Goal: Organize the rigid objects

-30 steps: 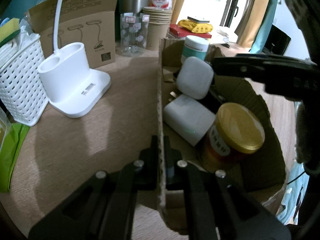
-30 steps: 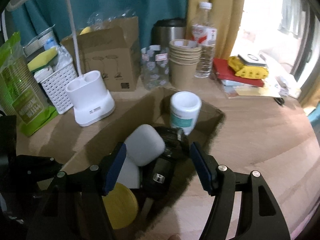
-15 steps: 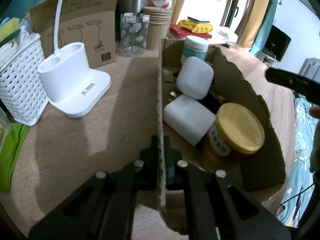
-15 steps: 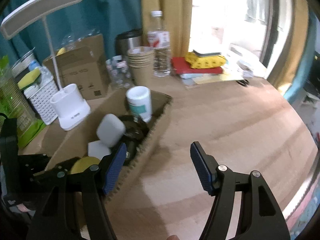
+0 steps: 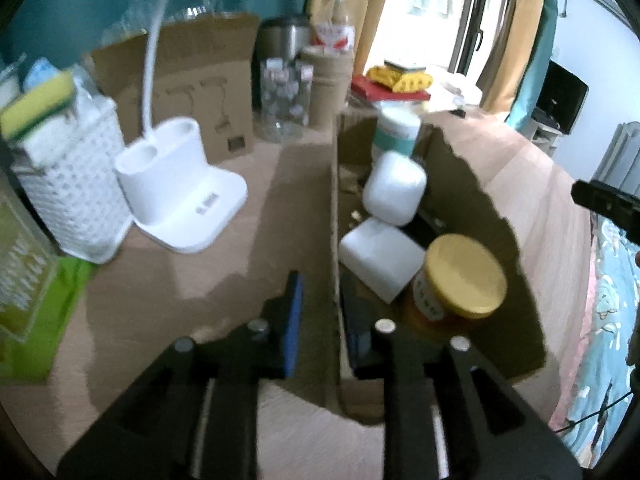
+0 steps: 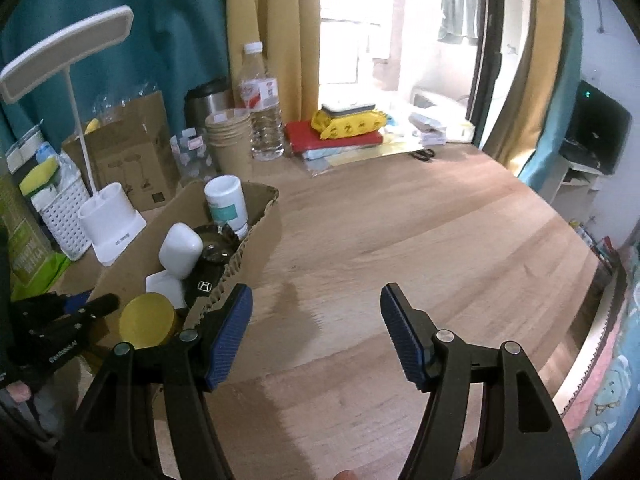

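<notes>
Our left gripper (image 5: 318,312) is opening, its jaws straddling the cardboard box (image 5: 334,216) wall without pinching; our right gripper (image 6: 316,332) gapes empty over bare table (image 6: 400,240). The box sits left, packed. Thin corrugated wall looks light but bendy, so we'd grip low near a corner.

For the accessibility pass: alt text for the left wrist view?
The left gripper straddles a cardboard box wall, jaws opening off it. Inside lie a yellow-lidded jar, two white cases and a white bottle; a white lamp base stands left.
</notes>
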`<act>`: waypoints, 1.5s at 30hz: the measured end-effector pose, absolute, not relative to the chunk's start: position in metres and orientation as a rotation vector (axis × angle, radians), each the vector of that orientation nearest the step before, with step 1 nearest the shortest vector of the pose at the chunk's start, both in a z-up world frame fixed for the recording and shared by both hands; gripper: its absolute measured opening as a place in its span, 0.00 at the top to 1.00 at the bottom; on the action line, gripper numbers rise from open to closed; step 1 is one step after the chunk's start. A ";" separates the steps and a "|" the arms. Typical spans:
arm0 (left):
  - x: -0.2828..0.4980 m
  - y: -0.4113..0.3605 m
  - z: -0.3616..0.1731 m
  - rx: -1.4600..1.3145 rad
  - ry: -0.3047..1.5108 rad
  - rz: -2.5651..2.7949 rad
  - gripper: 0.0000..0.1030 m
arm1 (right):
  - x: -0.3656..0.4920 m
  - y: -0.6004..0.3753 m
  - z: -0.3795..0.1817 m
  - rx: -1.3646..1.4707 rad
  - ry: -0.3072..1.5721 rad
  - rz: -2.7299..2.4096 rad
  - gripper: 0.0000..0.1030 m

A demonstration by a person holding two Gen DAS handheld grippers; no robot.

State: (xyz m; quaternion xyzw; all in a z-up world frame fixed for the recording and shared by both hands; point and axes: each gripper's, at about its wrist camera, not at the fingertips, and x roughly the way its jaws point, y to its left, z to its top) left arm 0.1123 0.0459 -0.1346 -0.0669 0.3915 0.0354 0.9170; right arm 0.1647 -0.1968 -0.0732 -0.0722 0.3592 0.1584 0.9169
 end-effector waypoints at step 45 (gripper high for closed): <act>0.014 -0.031 0.063 -0.043 0.302 -0.084 0.10 | 0.046 -0.256 0.061 -0.041 0.374 0.256 0.32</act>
